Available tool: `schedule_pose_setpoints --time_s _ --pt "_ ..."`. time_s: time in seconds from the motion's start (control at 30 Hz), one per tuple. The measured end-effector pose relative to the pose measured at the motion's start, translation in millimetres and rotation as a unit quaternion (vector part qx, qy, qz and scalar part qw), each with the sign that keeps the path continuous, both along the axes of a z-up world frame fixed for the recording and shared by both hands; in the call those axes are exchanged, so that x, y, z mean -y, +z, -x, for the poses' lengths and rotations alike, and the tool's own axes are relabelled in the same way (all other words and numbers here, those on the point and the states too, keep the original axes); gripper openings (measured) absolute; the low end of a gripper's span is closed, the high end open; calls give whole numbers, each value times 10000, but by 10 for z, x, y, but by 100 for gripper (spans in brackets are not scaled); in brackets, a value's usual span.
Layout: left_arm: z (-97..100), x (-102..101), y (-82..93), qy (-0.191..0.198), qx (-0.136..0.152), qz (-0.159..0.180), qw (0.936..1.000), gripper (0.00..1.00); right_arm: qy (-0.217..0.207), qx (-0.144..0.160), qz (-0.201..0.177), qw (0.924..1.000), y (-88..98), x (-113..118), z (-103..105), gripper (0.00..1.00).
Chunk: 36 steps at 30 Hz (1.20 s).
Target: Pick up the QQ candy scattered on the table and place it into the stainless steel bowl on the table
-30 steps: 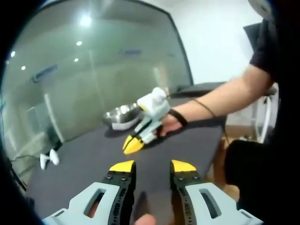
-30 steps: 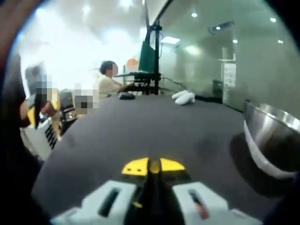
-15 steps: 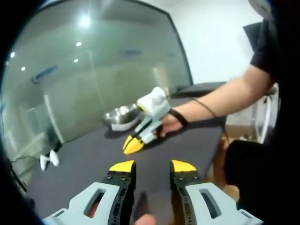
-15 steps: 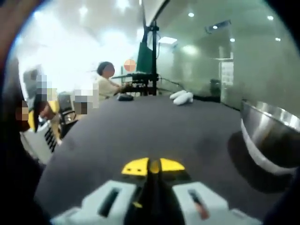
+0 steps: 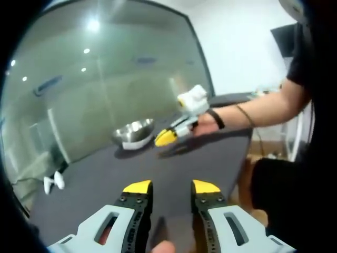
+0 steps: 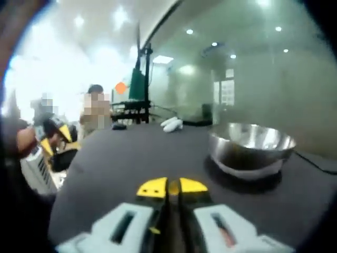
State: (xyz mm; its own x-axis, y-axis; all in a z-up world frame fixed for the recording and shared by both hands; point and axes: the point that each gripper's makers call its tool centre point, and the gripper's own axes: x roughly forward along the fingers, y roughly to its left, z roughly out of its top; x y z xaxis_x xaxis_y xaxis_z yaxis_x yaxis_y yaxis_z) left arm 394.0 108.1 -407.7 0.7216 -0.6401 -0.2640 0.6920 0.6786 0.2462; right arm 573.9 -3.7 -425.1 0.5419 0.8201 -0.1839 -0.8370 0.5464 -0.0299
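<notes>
The stainless steel bowl (image 5: 132, 133) stands on the dark table (image 5: 105, 174) toward its far side. In the right gripper view the bowl (image 6: 251, 147) sits ahead and to the right. My right gripper (image 6: 172, 186) is shut, with a small orange-yellow bit pinched between its yellow tips, which looks like a QQ candy. Seen from the left gripper view, the right gripper (image 5: 166, 138) hangs above the table just right of the bowl, held by a hand. My left gripper (image 5: 171, 187) is open above the near part of the table, nothing between its jaws.
A white object (image 5: 52, 183) lies near the table's far left corner, seen as a white object (image 6: 172, 124) in the right gripper view. A glass wall runs behind the table. A person sits at a desk in the background. The left gripper (image 6: 58, 132) appears at the left edge.
The right gripper has lifted off the table and moved toward the bowl, staying shut. The bowl now sits nearer the middle of the right gripper view. The left gripper has held still.
</notes>
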Motion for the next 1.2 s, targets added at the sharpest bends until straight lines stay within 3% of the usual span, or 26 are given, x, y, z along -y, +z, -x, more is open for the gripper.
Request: schedule_pose_setpoints --time_s 0.17,0.33,0.43,0.63,0.87,1.0,1.2 --pt "13 78 22 -96 33 7 9999 30 -246 50 -97 9996 111 170 -54 8" --pt "25 94 13 -121 25 -4 9999 30 -311 122 42 9994 142 189 -93 8" --pt "38 92 9 -123 19 -16 9999 30 -416 276 -3 9988 269 189 -169 8" --pt "36 87 15 -97 27 -10 9999 30 -833 626 -72 9945 609 213 -506 8" --pt "32 112 25 -104 66 -25 9999 30 -1245 821 -239 9885 1016 189 -1008 8" --pt "24 90 63 -45 101 38 9999 30 -1350 779 -196 9876 1023 157 -1237 9" --pt "15 56 100 -8 133 31 9999 30 -1306 822 -109 9880 1000 164 -1316 9"
